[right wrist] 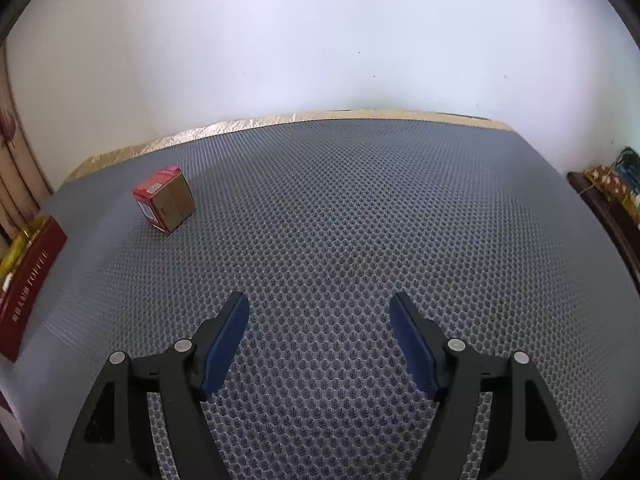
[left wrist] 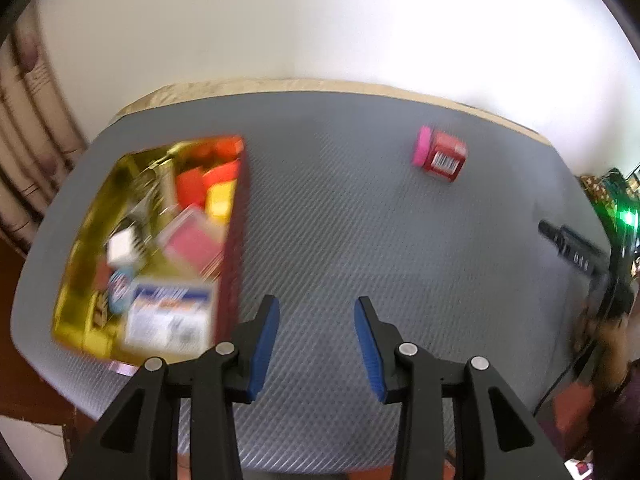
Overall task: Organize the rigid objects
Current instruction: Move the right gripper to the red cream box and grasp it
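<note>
A red box with a gold lining [left wrist: 234,240] sits on the left of the grey mat, filled with several small items: orange and yellow blocks, a pink case, a white cube, a blue-and-white carton. Its red side also shows in the right wrist view [right wrist: 28,284]. A small red carton with a pink end [left wrist: 442,158] lies alone at the far right of the mat; it also shows in the right wrist view [right wrist: 166,202]. My left gripper [left wrist: 316,320] is open and empty, just right of the box. My right gripper [right wrist: 320,316] is open and empty above bare mat.
The grey textured mat [right wrist: 360,220] covers a table with a tan edge by a white wall. The other gripper's black arm [left wrist: 572,250] shows at the right edge in the left wrist view. Curtains hang at left; cluttered furniture [right wrist: 608,196] stands at right.
</note>
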Available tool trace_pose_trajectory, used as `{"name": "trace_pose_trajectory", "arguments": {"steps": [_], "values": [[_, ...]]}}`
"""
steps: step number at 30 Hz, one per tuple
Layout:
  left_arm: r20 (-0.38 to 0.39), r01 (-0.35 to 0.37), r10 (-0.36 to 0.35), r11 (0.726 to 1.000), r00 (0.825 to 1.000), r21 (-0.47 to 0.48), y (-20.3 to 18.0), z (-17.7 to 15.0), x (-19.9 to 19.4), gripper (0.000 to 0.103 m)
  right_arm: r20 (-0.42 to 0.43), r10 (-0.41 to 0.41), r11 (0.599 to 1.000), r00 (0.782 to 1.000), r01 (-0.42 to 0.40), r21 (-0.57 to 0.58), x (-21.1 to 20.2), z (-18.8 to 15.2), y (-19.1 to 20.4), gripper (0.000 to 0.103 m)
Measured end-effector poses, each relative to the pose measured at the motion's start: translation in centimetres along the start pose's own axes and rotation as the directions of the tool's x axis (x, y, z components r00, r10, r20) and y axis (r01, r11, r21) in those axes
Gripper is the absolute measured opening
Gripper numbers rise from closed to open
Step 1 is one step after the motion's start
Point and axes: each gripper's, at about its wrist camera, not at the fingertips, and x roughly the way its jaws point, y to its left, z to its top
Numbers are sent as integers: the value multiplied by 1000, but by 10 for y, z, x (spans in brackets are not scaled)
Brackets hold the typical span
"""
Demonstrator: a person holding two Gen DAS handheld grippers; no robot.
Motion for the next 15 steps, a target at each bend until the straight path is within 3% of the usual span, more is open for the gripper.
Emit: {"name": "trace_pose_trajectory", "arguments": {"steps": [3,6,11,15], "values": [[-5,5,-5,1000,1000,6,-11,20,15,40,9,60,998,998,-60,4,-6,-1,4,70],[-27,0,0,1000,1000,7,-16,29,28,40,0,153,985,988,-153,-85,-4,8,24,73],[-62,11,-13,1000,998,-20,-8,31,43,40,-1,246,920,969,-234,-315,7,44,73,97],[-84,15,-18,999,996,-46,0,34,52,40,-48,263,867,964,-258,-426,44,78,103,97]]}}
